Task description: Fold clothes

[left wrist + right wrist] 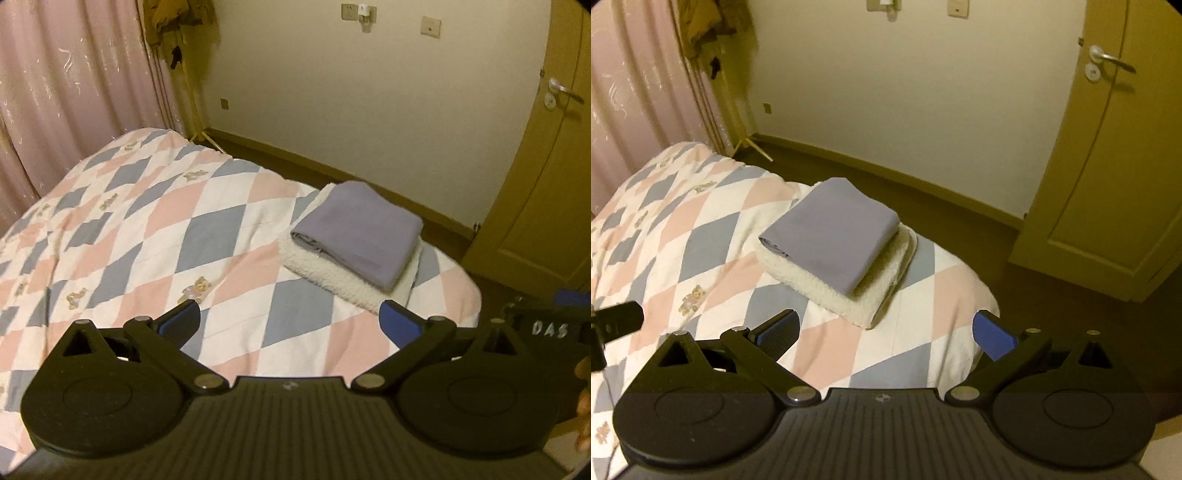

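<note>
Right wrist view, folded lavender garment [831, 236] lying diagonally on white towel [846, 299], both grippers [886, 332] [290, 321] wide, empty.

Smooth grey cloth [831, 236] lies on a fluffy white fleece [842, 299], bedspread [155, 229] matt.

checkered quilt [155, 229], pink curtain [74, 92], door [1108, 166]

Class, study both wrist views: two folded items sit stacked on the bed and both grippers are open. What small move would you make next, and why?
Probably draw both grippers back from the stack. The grey folded garment lies squarely on the white fleecy one near the edge of the quilt, and the left gripper and right gripper are open and hold nothing. No unfolded clothing shows.
</note>
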